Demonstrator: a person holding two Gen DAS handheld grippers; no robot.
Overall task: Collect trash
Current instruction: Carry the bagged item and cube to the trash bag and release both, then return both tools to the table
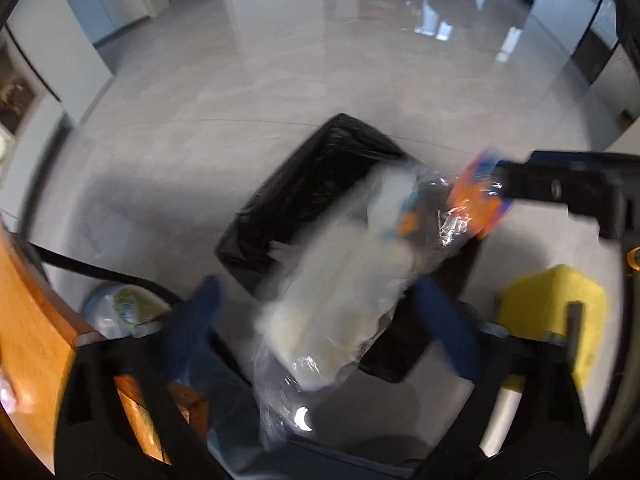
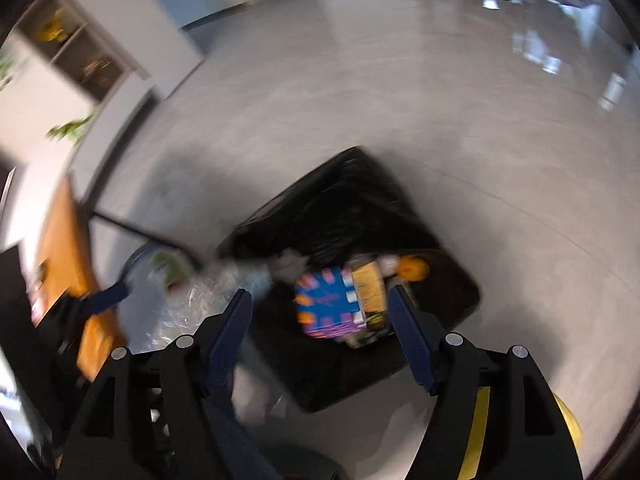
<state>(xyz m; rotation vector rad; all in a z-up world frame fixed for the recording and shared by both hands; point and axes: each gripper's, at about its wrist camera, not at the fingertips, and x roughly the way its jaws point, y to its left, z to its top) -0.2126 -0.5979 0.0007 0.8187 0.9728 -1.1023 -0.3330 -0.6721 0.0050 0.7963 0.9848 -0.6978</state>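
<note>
A bin lined with a black bag (image 1: 304, 188) stands on the grey floor; it also shows in the right wrist view (image 2: 352, 208). My left gripper (image 1: 316, 312) is open, and a clear plastic bag with white stuffing (image 1: 340, 292) lies between its fingers over the bin, blurred. My right gripper (image 2: 320, 320) is open above the bin, and a blue and orange carton (image 2: 326, 306) with a yellow pack (image 2: 368, 288) lies below it in the bin. The right gripper's finger (image 1: 560, 188) shows at the right of the left wrist view, next to an orange and blue wrapper (image 1: 480, 196).
A wooden table edge (image 1: 32, 320) is at the left. A clear bag of rubbish (image 2: 176, 292) sits on the floor beside the bin. A yellow object (image 1: 556, 308) lies at the right. Shiny grey floor (image 1: 320, 60) stretches beyond, with cabinets (image 2: 80, 52) at the left.
</note>
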